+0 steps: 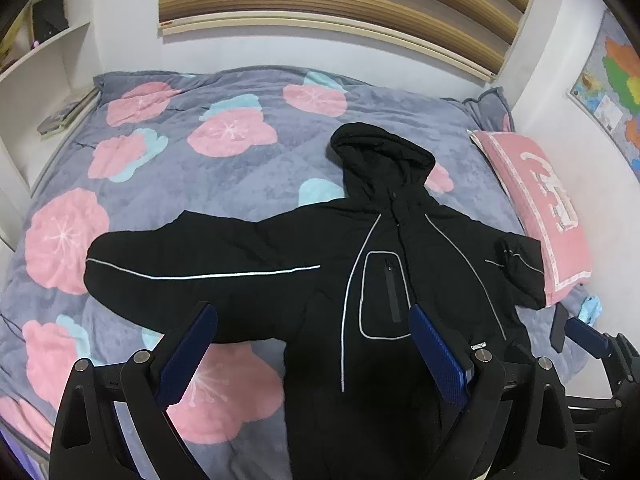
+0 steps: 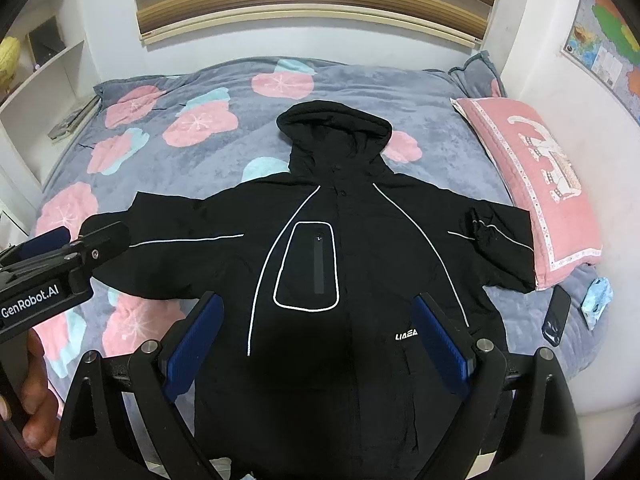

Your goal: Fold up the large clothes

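**Fold not started — jacket laid flat**

Black jacket (image 2: 344, 264) spread face-up mid-bed (image 2: 200, 184), hood at 12 o'clock, sleeves out at 9 and 3. Left gripper (image 1: 316, 344) and right gripper (image 2: 320, 332) both hover above it, fingers apart, holding nothing. Every fold remains.

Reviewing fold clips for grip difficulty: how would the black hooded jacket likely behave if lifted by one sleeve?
The black hooded jacket lies flat with creases, so it is probably floppy and would drape. Its puffy sleeve suggests padding, likely bulky. The fabric looks smooth, perhaps slippery.
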